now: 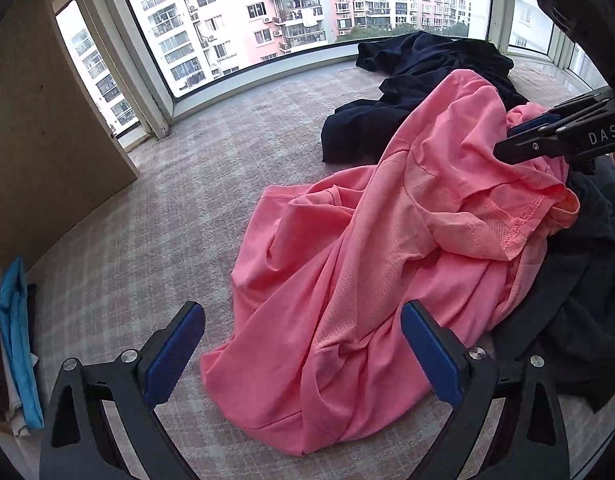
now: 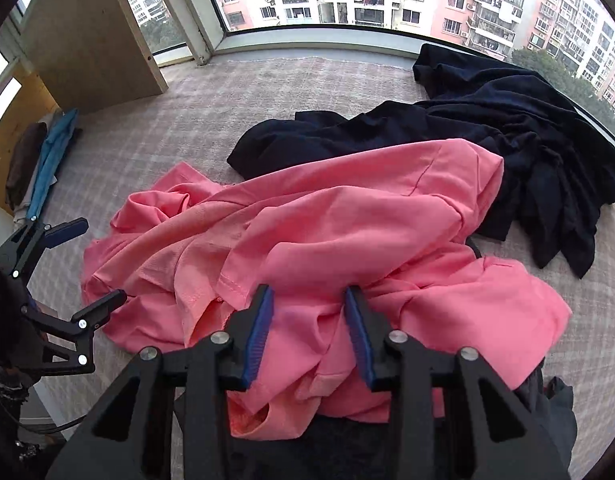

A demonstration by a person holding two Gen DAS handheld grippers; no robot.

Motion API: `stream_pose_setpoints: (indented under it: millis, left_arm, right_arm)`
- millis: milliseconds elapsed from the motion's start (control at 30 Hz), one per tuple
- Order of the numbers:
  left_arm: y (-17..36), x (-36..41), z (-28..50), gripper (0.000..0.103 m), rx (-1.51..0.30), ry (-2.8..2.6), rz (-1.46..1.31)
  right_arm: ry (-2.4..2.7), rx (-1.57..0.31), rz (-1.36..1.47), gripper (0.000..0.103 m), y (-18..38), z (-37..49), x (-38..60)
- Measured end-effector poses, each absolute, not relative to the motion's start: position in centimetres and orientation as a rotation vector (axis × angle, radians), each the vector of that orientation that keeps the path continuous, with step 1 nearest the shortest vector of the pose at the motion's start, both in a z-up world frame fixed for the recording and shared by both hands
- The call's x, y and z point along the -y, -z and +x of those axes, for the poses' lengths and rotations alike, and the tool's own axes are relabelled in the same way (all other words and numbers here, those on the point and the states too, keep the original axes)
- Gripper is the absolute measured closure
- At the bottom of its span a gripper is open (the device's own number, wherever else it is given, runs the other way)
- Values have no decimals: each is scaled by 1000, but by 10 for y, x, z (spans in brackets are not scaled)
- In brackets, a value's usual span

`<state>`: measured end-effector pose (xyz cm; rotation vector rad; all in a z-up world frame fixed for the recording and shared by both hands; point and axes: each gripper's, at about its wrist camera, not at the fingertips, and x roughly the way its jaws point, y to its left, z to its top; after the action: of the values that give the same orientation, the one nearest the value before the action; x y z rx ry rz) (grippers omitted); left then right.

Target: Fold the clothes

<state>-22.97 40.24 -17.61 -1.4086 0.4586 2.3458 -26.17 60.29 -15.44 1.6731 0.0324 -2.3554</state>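
A crumpled pink shirt (image 1: 347, 280) lies on the plaid bed cover (image 1: 167, 208); it also shows in the right wrist view (image 2: 327, 232). My left gripper (image 1: 303, 320) is open above the shirt's lower left part, empty; it also shows in the right wrist view (image 2: 95, 260) at the shirt's left edge. My right gripper (image 2: 309, 312) has its jaws partly closed around a bunched fold of the pink shirt near its hem. It shows in the left wrist view (image 1: 519, 136), fingers close together at the shirt's right side.
A dark navy garment (image 2: 487, 140) lies crumpled behind the pink shirt near the window. A dark grey garment (image 1: 579, 300) lies under the shirt's right side. Folded clothes, one blue (image 2: 47, 160), sit at the left edge. A wooden panel (image 2: 87, 40) stands at the back left.
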Motion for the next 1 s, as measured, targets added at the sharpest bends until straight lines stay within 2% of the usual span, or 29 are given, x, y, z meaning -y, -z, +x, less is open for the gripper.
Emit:
stream_pose_setpoints:
  millis: [33, 67, 133, 200, 233, 300, 367, 467, 633, 700, 733, 767, 800, 900, 933, 967, 1000]
  left_arm:
    - [180, -400, -235, 63, -414, -2309, -1458]
    - [182, -395, -239, 80, -351, -2280, -1493]
    - [175, -380, -240, 83, -231, -2271, -1493]
    - [158, -367, -230, 94, -240, -2327, -1447]
    - [149, -360, -225, 96, -251, -2356, -1422]
    - [129, -344, -213, 97, -295, -2411, -1360]
    - [110, -318, -206, 97, -234, -2449, -1342]
    - [90, -276, -187, 97, -249, -2549, -1313]
    - [85, -220, -154, 92, -311, -2627, -1362]
    - [88, -210, -140, 87, -310, -2621, -1384]
    - [89, -207, -133, 85, -310, -2617, -1391]
    - [91, -207, -129, 79, -311, -2610, -1397]
    - [92, -209, -127, 73, -313, -2602, -1403]
    - [95, -215, -120, 72, -325, -2578, -1410]
    - [94, -218, -118, 72, -329, -2570, -1393]
    - [91, -220, -117, 72, -330, -2559, -1374]
    - [89, -222, -115, 72, -331, -2546, -1356]
  right_arm:
    - [2344, -57, 1681, 101, 155, -262, -599]
    - [2359, -37, 1664, 101, 147, -259, -601]
    - [2389, 4, 1628, 101, 132, -254, -604]
    - [2417, 44, 1591, 101, 116, -248, -607]
    - [2431, 64, 1573, 101, 108, -246, -609]
    - [2457, 104, 1535, 101, 93, -240, -612]
    - [2483, 144, 1496, 101, 77, -235, -616]
    - [2521, 203, 1443, 101, 55, -227, -621]
    - [2597, 241, 1630, 100, 97, -226, -626]
    - [2624, 256, 1707, 86, 113, -225, -628]
    - [2637, 264, 1745, 71, 122, -225, -628]
    - [2647, 274, 1780, 65, 130, -225, -629]
    - [2629, 299, 1774, 65, 138, -227, -629]
    - [2549, 255, 1817, 68, 161, -231, -614]
    - [2575, 214, 1792, 90, 158, -227, -609]
    - [2602, 176, 1767, 97, 154, -224, -604]
    - [2636, 163, 1737, 97, 146, -219, -602]
